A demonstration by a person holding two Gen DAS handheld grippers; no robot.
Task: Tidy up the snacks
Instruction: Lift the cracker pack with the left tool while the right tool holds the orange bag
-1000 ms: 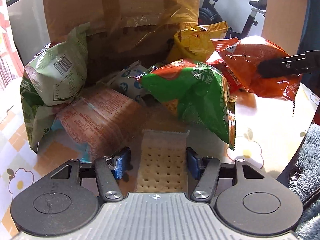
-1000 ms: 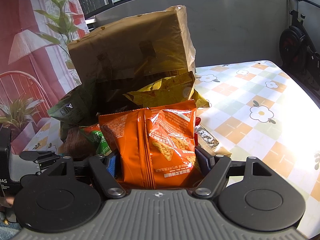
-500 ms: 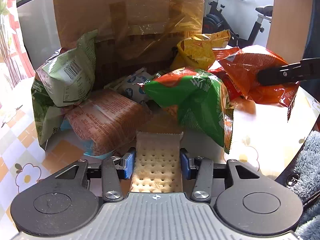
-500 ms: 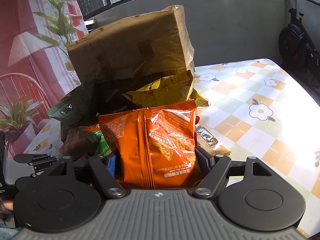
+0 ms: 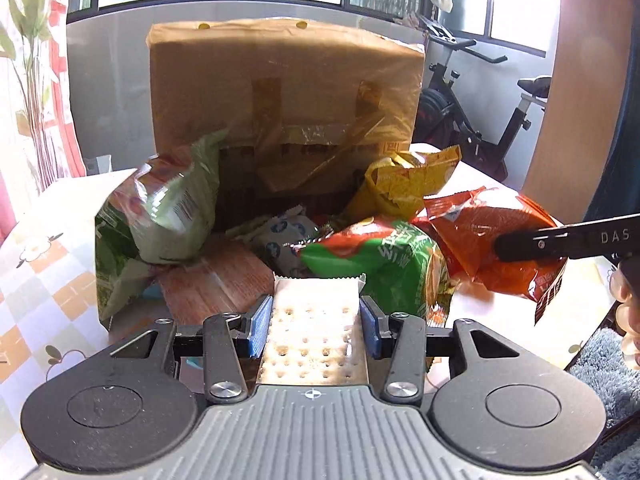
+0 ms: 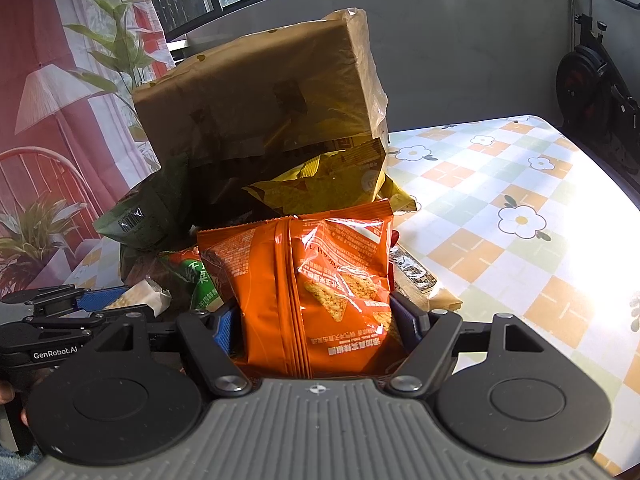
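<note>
The paper bag is plain brown, and the tablecloth is a check of orange, pale green and white squares with white flowers. One chip bag is bright orange with pictured golden triangles, another snack bag is yellow, and a third is green with red. The cracker pack is clear over pale dotted crackers, and the finger pads are blue.

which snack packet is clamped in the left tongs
The clear-wrapped cracker packet, pale with rows of holes, sits between the left tongs. The orange chip bag is in the right tongs; the other snacks lie loose.
</note>
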